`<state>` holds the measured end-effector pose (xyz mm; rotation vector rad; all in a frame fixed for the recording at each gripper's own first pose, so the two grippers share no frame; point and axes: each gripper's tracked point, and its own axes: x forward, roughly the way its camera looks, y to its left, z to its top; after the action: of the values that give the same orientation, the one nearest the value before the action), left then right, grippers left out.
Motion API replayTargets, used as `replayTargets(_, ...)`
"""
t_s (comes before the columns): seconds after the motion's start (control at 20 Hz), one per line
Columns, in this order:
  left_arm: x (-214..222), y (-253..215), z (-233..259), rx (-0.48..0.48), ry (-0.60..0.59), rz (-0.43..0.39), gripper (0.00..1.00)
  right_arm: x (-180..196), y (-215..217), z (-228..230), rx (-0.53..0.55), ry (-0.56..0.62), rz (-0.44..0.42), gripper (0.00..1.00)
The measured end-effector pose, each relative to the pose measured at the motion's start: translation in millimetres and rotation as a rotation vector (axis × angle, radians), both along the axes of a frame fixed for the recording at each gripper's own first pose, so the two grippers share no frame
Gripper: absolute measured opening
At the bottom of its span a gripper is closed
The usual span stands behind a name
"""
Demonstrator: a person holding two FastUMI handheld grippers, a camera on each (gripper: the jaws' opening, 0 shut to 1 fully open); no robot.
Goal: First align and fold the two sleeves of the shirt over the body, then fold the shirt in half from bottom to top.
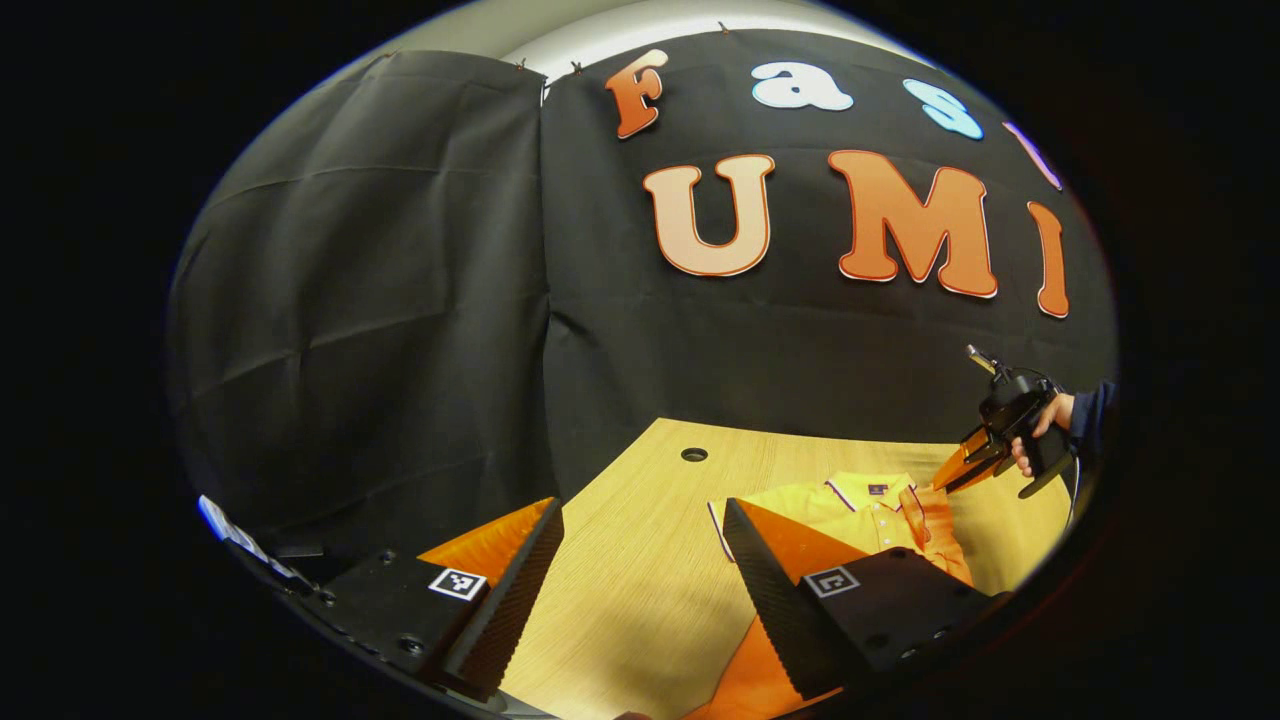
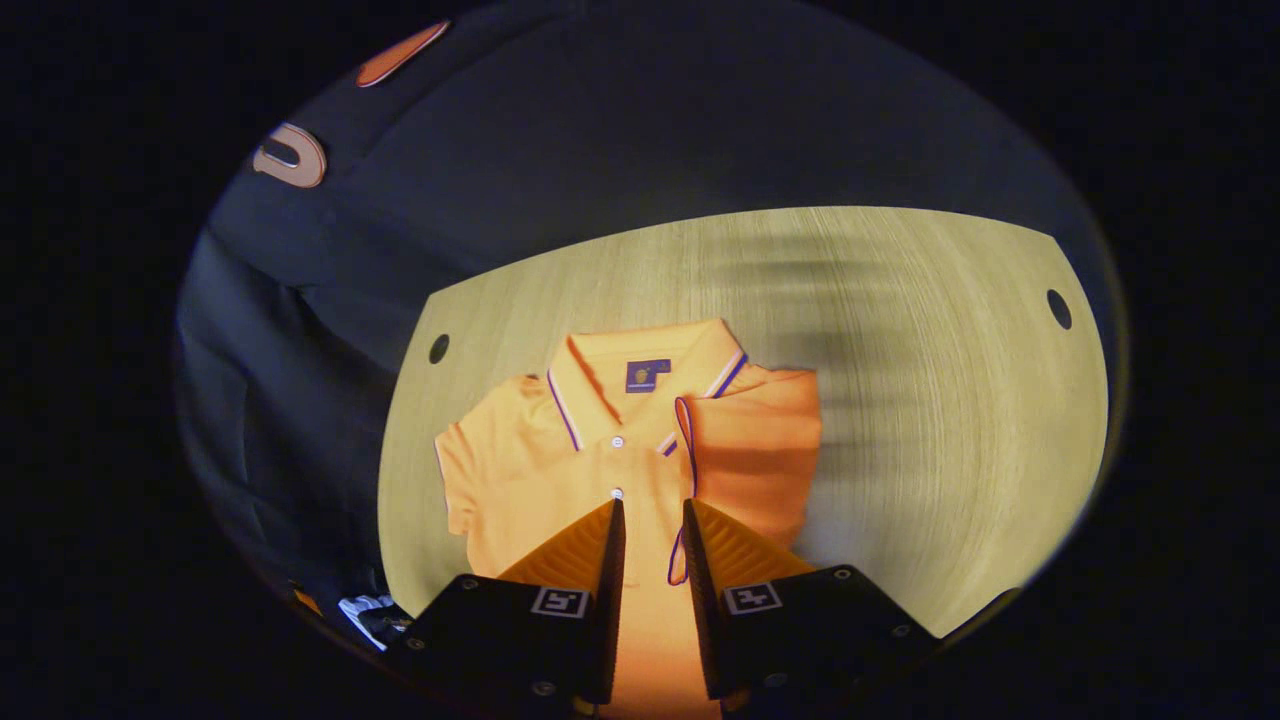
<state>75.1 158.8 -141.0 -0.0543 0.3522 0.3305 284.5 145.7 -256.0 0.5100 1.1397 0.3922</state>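
Beyond the right gripper, toward twelve o'clock, lies the shirt; jaws narrowly parted, empty. At three o'clock of the left gripper, jaws spread, a hand holds that gripper aloft.

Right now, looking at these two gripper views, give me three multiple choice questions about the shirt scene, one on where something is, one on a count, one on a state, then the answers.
1. Where does the shirt lie?
A. On the wooden table
B. Hung on the booth wall
C. On the floor

2. How many of the shirt's sleeves are folded over its body?
A. None
B. One
C. Two

3. How does the left gripper stand?
A. Shut on the collar
B. Shut on a sleeve
C. Open, holding nothing

Answers:
1. A, the right gripper view shows the shirt flat on the wood.
2. B, the folded sleeve lies over the chest while the other sleeve lies spread out.
3. C, in the left gripper view its fingers stand wide apart with bare table between them.
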Motion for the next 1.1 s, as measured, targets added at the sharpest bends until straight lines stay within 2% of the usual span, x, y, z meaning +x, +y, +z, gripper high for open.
replayTargets(0.15, 12, -9, -6, -0.018, 0.025, -0.027, 0.99, 0, -13, 14, -0.02, -0.064, -0.017, 0.39)
replayTargets(0.3, 35, -21, -16, -0.079, 0.064, -0.069, 0.99, -6, -29, 41, -0.036, -0.165, -0.023, 0.63)
replayTargets(0.4, 54, -26, -26, -0.129, 0.107, -0.099, 0.99, -16, -38, 59, -0.042, -0.229, -0.037, 0.74)
replayTargets(0.6, 100, -30, -67, -0.226, 0.235, -0.139, 1.0, -42, -68, 79, -0.082, -0.32, -0.109, 0.87)
replayTargets(0.65, 109, -32, -77, -0.254, 0.266, -0.148, 1.0, -50, -77, 80, -0.096, -0.329, -0.13, 0.87)
replayTargets(0.75, 119, -36, -114, -0.324, 0.41, -0.124, 0.99, -63, -97, 82, -0.129, -0.351, -0.185, 0.89)
replayTargets(0.8, 125, -43, -128, -0.371, 0.445, -0.13, 0.99, -69, -108, 82, -0.146, -0.363, -0.229, 0.81)
replayTargets(0.85, 136, -47, -143, -0.403, 0.477, -0.134, 0.98, -76, -113, 84, -0.156, -0.378, -0.26, 0.9)
replayTargets(1.0, 162, -59, -180, -0.41, 0.575, -0.16, 0.98, -99, -132, 84, -0.205, -0.397, -0.318, 0.9)
replayTargets(1.1, 178, -67, -194, -0.44, 0.62, -0.173, 0.98, -109, -138, 89, -0.201, -0.395, -0.364, 0.9)
